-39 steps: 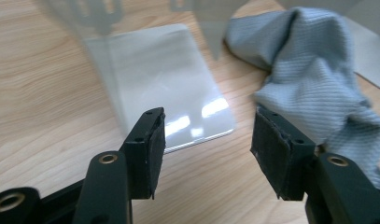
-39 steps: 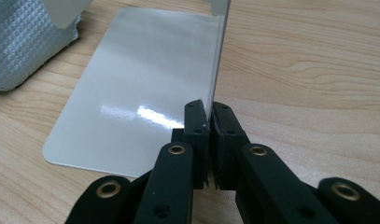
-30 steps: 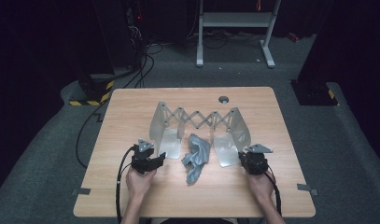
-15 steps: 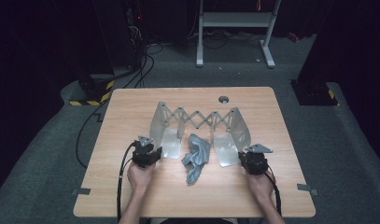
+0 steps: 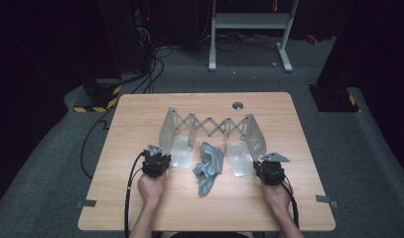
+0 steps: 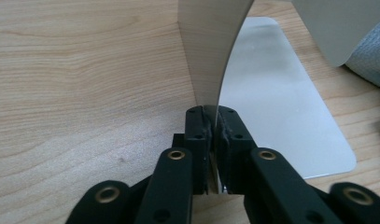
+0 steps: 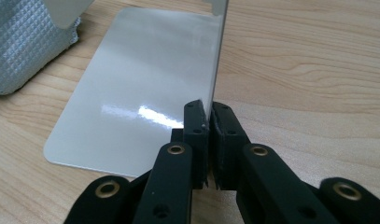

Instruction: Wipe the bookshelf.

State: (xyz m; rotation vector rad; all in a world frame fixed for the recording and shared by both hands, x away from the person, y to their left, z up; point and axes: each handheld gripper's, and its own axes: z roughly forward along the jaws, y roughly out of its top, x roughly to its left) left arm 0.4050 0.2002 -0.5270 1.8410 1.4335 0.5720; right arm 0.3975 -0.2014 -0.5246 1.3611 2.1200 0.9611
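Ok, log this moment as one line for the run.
left gripper: jaws just closed on left end panel | right gripper: clamped on right end panel | grey cloth: between base plates, untouched

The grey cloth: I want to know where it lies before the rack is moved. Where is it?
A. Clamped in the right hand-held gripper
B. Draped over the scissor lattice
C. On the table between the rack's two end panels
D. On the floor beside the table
C: the grey cloth lies crumpled on the table between the two end panels of the metal rack.
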